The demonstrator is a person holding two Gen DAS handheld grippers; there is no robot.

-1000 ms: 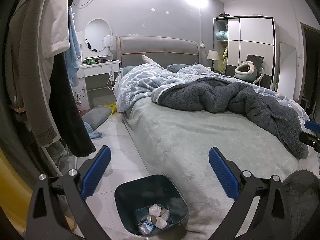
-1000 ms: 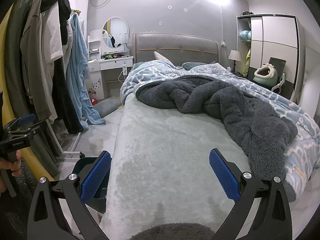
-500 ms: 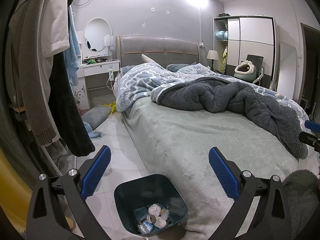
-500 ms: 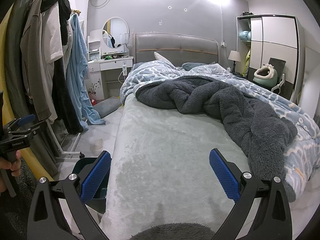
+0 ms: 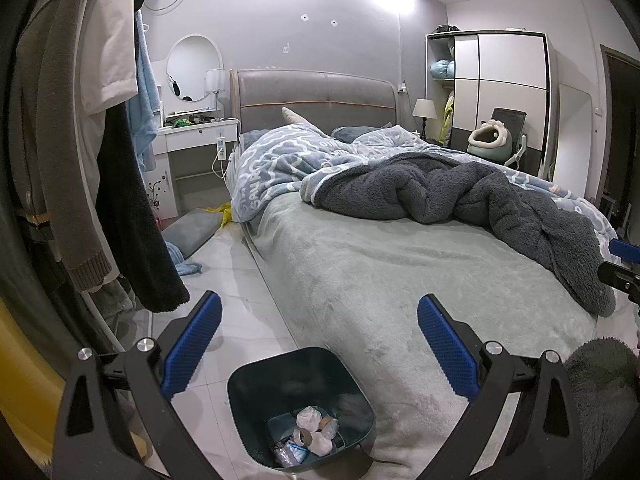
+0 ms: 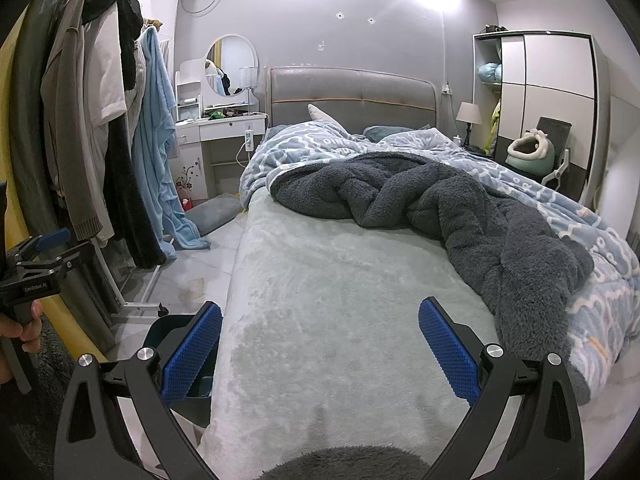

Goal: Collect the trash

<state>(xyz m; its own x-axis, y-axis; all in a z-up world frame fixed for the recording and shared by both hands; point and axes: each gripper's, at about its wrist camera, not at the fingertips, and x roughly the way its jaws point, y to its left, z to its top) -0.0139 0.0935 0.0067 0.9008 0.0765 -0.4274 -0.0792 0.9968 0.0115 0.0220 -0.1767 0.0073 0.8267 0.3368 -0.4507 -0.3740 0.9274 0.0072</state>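
- I hold the left gripper [image 5: 318,344] with its blue pads spread wide and nothing between them. It hangs over the dark teal trash bin [image 5: 256,384], which sits at 6 o'clock in the left wrist view, on the tiled floor [image 5: 224,264] tight against the foot corner of the bed [image 5: 400,280].
- The right gripper [image 6: 320,344] is likewise spread and empty, aimed up the grey-green bed cover toward the headboard [image 6: 352,92] at 12 o'clock. In this view the bin peeks out at 8 o'clock behind the left pad.
- The trash I can see is already in the bin: crumpled white tissue wads [image 5: 310,418], what looks like a small cardboard roll core [image 5: 304,436] and a crinkled blue-and-clear wrapper [image 5: 290,452], all piled on the bottom toward the near wall.
- I judge these to be very light and soft. The tissues would crush under any squeeze, so a gentle pinch through the middle of a wad should do. The roll is stiffer and best taken across its wall. The wrapper is probably slippery, so I would nip a crumpled fold rather than a flat face.
- I see no loose trash on the bed cover or on the floor near the bin. A yellow scrap [image 5: 222,212] lies at 10 o'clock beside a grey cushion [image 5: 192,228], but I cannot tell whether it is rubbish.
- The bin itself looks like thin rigid plastic, light when this empty. Its rim is the natural place to take hold.
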